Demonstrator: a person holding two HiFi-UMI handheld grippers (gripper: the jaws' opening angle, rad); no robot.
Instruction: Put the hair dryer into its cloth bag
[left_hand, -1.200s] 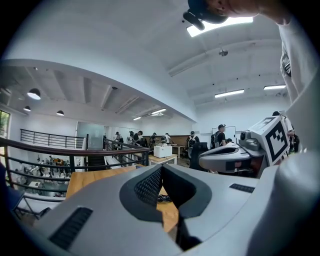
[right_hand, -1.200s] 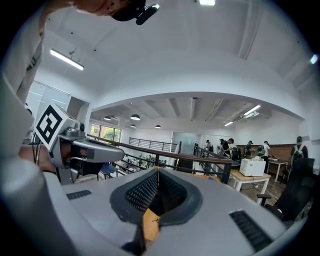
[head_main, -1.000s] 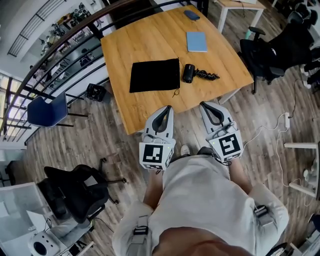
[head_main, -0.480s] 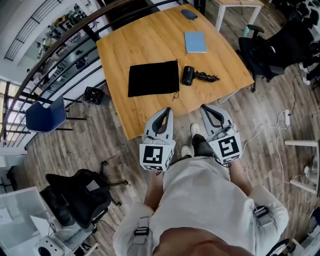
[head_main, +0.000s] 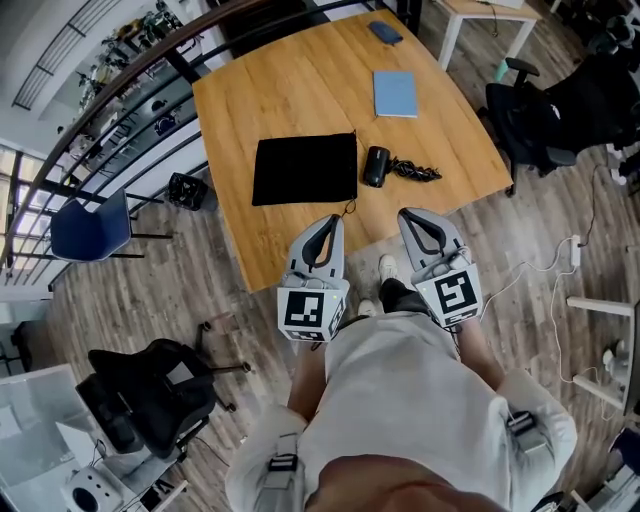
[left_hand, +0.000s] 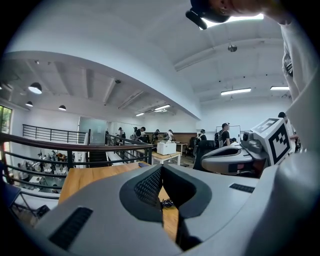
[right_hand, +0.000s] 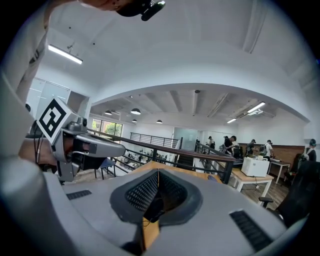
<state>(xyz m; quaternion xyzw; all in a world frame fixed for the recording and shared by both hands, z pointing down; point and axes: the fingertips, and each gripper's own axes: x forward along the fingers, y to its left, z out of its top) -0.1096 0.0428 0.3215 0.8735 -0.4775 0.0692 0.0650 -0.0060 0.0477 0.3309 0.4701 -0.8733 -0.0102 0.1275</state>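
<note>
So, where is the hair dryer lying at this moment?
In the head view the hair dryer lies on the wooden table, just right of the black cloth bag, with its coiled cord at its right side.

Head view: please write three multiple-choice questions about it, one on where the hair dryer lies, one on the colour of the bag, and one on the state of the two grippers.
1. Where does the hair dryer lie?
A. on the table, just beside the bag
B. inside the bag
C. on the floor

2. What colour is the bag?
A. blue
B. black
C. white

3. How are the left gripper and the right gripper?
A. both shut and empty
B. both wide open
C. one holds the hair dryer

Answers:
1 A: the hair dryer lies bare beside the bag's edge.
2 B: the cloth is black.
3 A: each gripper view shows the jaws together with nothing between them.
</note>
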